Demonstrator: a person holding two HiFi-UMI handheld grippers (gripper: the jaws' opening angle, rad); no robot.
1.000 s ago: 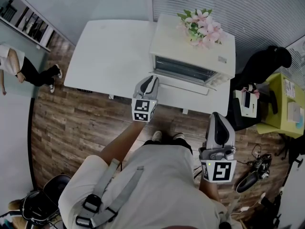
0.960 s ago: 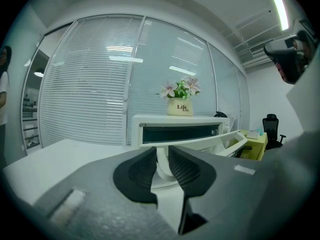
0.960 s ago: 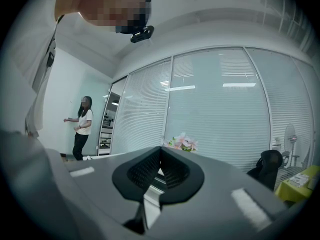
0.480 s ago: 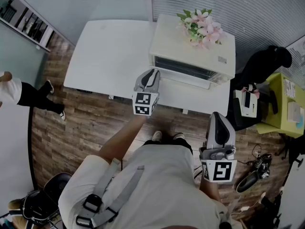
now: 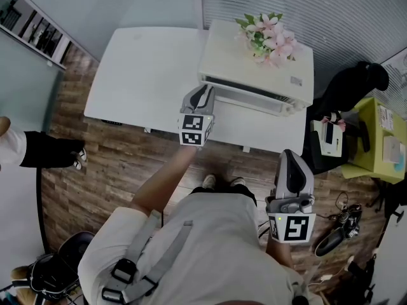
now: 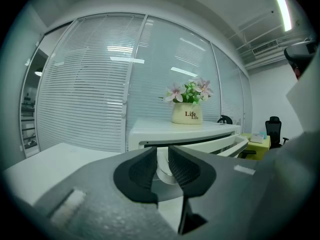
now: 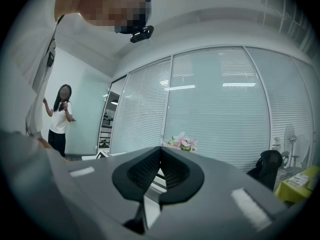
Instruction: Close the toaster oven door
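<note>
A white toaster oven (image 5: 254,62) stands on the white table (image 5: 140,75). Its drop-down door (image 5: 251,99) is raised almost upright, with a narrow gap left at the top. My left gripper (image 5: 203,93) is at the door's left end. In the left gripper view the jaws (image 6: 162,156) stand slightly apart; the oven's white front corner (image 6: 150,134) shows through the gap, and the ajar door (image 6: 220,145) lies to the right. My right gripper (image 5: 290,156) hangs back by the person's body, away from the table, and its jaws (image 7: 161,156) are closed with nothing between them.
A pot of pink flowers (image 5: 267,35) sits on top of the oven. To the right are a black chair (image 5: 350,88) and a yellow-green side table (image 5: 381,138) with small items. Another person (image 5: 32,151) is at the left edge on the wooden floor.
The oven door has swung up from lying nearly flat to almost closed. My left gripper rose and moved toward the oven with it. The person at left walked toward the frame's edge.
</note>
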